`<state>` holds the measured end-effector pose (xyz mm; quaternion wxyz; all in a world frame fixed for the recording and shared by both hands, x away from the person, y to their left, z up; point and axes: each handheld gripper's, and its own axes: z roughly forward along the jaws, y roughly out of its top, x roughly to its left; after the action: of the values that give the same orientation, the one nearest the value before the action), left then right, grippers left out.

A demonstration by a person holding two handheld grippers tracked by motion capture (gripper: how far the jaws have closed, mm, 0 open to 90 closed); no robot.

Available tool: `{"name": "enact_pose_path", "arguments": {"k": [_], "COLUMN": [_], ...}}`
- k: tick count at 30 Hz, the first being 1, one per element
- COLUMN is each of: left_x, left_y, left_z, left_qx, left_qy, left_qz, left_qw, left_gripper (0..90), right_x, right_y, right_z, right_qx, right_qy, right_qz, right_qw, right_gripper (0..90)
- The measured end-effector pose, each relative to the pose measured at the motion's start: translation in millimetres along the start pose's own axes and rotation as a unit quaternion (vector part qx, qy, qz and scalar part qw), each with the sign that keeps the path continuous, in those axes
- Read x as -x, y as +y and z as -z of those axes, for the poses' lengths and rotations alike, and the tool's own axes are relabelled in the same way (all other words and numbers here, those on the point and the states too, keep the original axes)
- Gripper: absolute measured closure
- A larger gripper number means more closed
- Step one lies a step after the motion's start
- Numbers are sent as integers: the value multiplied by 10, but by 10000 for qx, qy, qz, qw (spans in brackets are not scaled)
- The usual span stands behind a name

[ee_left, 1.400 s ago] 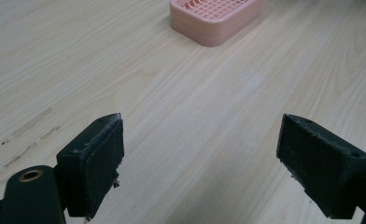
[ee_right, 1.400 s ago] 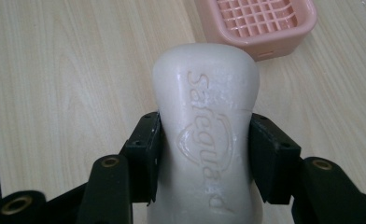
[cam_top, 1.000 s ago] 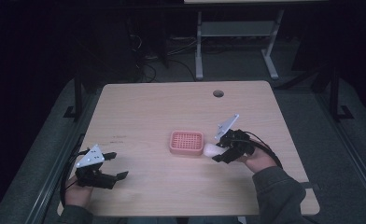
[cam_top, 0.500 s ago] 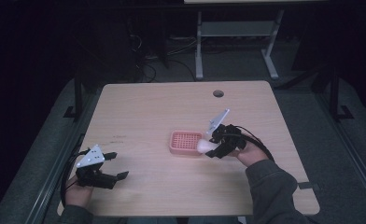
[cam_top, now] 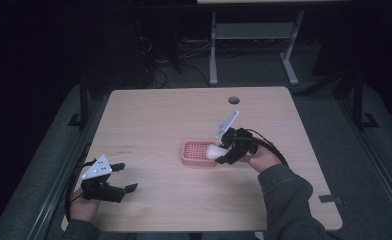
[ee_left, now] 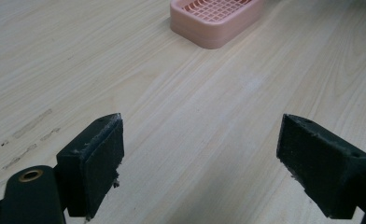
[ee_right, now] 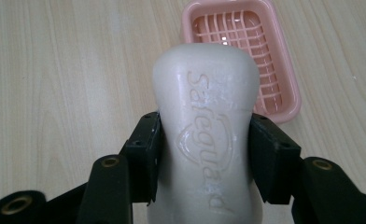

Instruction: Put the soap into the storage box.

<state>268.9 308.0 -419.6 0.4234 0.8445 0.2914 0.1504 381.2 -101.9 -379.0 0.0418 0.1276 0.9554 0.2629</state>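
A white bar of soap with raised lettering is clamped between the black jaws of my right gripper. In the high view the soap hangs over the right end of a pink slotted soap dish at the table's middle, with the right gripper just right of it. The pink dish lies beyond and below the soap. My left gripper rests near the table's front left corner, open and with nothing between its jaws. The left gripper view shows its pads wide apart and the dish far off.
The wooden table has a round cable hole near its far edge. A grey metal stand is on the dark floor behind the table. Cables trail from both grippers toward the person's sleeves.
My right gripper has carried the soap left and slightly up, from beside the dish's right end to above that end. The left gripper has stayed where it was.
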Motion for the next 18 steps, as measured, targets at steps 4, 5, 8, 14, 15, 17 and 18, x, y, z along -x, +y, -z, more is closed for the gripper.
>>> {"name": "enact_pose_path", "arguments": {"k": [4,5,8,14,15,17,18], "left_x": [0,1,-1,-9,-10,-10,-9], "left_y": [3,3,4,1,1,1,1], "left_z": [2,1,1,8,9,9,9], "left_qx": [2,-4,-4,13,18,19,20], "left_qy": [0,1,-6,3,3,1,2], "left_qz": [-7,-3,-24,-16,-15,-19,-18], "left_qw": [10000,10000,10000,10000,10000,10000,10000], "left_gripper": [148,148,148,148,148,148,148], "right_x": [17,22,40,70,76,87,89], "right_y": [44,52,81,166,183,202,211], "right_z": [-10,-15,-32,-39,-44,-52,-59], "right_qx": [47,40,14,18,17,73,80], "right_qy": [18,24,26,29,39,52,63], "right_qz": [19,19,50,80,103,107,93], "right_qw": [10000,10000,10000,10000,9999,9999,9999], "right_gripper": [487,487,487,486,487,487,487]}}
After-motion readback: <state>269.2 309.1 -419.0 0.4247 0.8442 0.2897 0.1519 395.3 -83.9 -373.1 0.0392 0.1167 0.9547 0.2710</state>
